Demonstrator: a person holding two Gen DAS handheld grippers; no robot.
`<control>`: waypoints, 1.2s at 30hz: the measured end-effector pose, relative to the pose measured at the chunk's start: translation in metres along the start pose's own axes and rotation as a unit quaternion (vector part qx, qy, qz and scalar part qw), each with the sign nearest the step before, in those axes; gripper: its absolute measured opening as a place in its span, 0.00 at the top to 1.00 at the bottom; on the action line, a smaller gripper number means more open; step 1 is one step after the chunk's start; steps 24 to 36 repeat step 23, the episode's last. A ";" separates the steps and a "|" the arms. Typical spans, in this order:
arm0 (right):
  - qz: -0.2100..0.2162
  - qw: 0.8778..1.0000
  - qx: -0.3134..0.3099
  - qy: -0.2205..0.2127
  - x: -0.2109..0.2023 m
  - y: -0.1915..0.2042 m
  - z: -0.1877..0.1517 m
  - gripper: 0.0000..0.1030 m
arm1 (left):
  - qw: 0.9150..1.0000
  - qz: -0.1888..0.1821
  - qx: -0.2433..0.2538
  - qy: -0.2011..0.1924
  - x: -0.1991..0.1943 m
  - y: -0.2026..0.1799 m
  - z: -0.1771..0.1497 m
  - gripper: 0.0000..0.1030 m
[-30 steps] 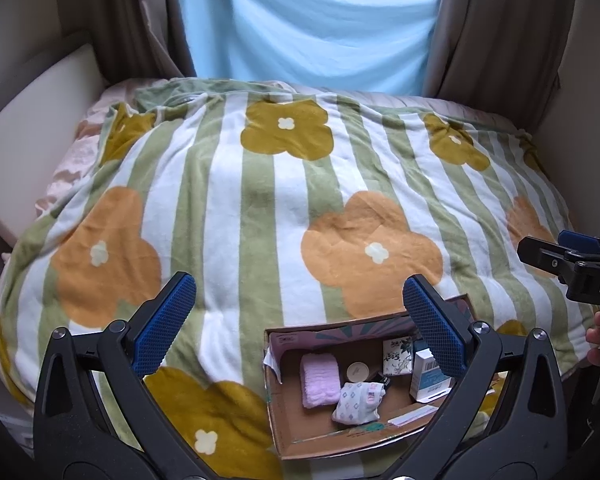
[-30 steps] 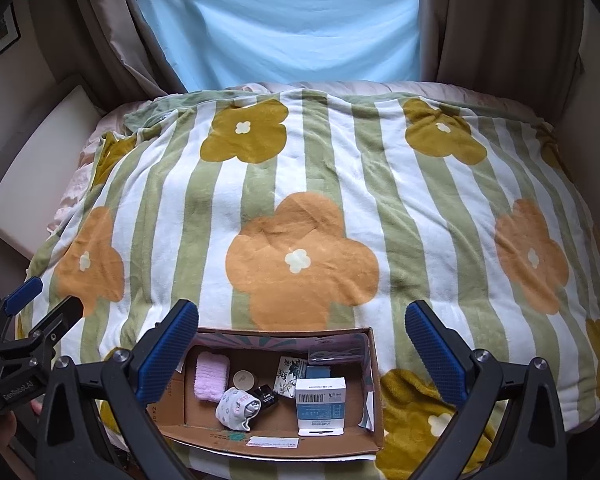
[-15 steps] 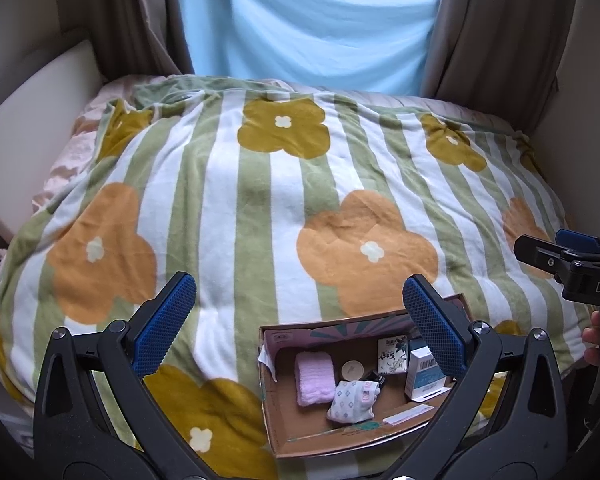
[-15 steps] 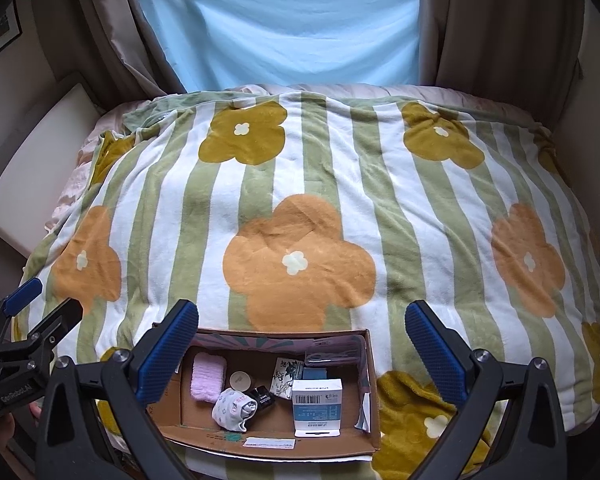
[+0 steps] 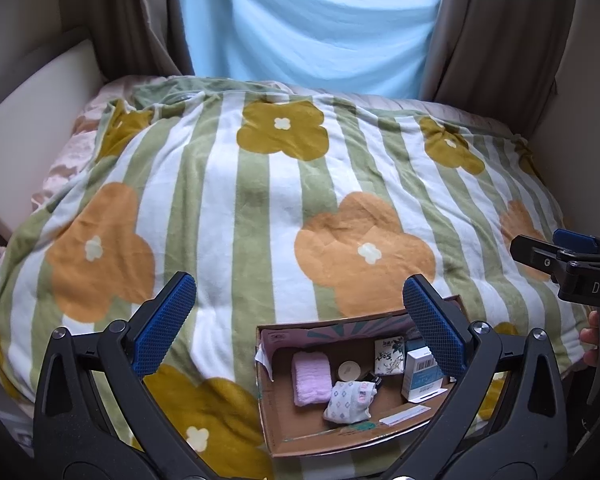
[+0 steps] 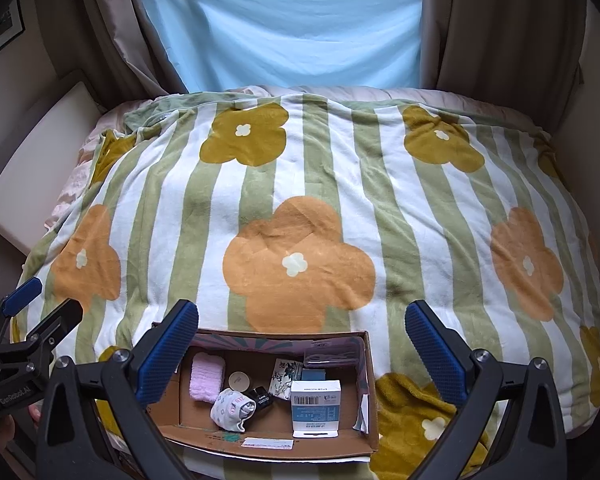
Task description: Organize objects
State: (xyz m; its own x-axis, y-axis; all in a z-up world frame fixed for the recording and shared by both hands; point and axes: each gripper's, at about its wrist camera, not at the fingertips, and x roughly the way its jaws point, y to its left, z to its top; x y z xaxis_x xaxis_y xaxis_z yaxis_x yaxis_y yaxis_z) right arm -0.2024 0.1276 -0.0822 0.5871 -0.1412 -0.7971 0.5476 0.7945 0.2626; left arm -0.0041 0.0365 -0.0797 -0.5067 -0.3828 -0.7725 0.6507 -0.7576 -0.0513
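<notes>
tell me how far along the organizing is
Done: nothing clearly; the pink cloth, patterned sock bundle and white-and-blue carton all sit in the cardboard box on the blanket. In hand: nothing; the left tool and right tool hover open above it. Left: apparently all the handling.

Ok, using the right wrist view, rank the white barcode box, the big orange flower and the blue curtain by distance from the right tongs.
1. White barcode box: in the cardboard box, between the right tongs.
2. Big orange flower: mid-blanket, beyond.
3. Blue curtain: far window.
</notes>
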 end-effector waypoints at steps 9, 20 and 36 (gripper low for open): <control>-0.001 1.000 -0.001 -0.001 0.000 0.002 -0.001 0.00 | 0.999 -0.020 -0.033 0.002 -0.002 0.004 -0.001 0.00; 0.000 1.000 -0.001 -0.001 0.000 -0.001 0.002 0.00 | 0.999 0.021 -0.015 -0.036 -0.011 -0.006 -0.001 0.00; 0.001 1.000 -0.001 -0.001 -0.001 0.001 0.002 0.00 | 0.999 0.023 -0.017 -0.027 -0.008 -0.004 -0.001 0.00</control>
